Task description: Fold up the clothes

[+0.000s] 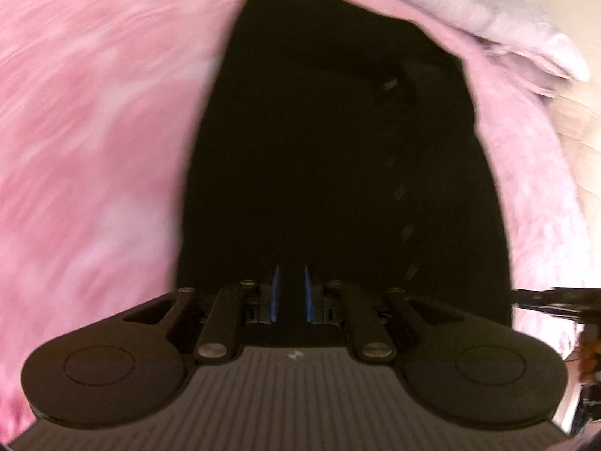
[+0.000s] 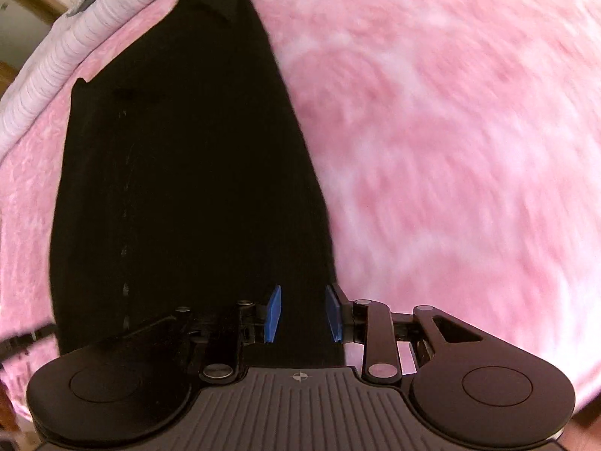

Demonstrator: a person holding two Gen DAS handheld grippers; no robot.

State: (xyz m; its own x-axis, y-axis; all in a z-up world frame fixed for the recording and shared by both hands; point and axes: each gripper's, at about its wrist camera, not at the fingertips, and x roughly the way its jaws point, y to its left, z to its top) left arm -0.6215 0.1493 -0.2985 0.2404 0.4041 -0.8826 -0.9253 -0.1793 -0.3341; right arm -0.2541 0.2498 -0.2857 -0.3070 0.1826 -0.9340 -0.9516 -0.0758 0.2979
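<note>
Surface: pink blanket [image 2: 450, 150], mottled, spread wide. Ribbed white bedding [image 2: 41, 71] bunched along its far edge. Pale floor [image 1: 578, 112] beyond that.

Garment: black shirt [image 2: 180, 188] with a button row, lying flat and lengthwise on the blanket.

My left gripper [image 1: 292, 293]: blue pads [image 1: 276, 293] a narrow gap apart, over the shirt's near end; whether cloth sits between them, I cannot tell.

My right gripper [image 2: 303, 314]: pads [image 2: 273, 314] parted wider, over the shirt's near right edge, holding nothing.
</note>
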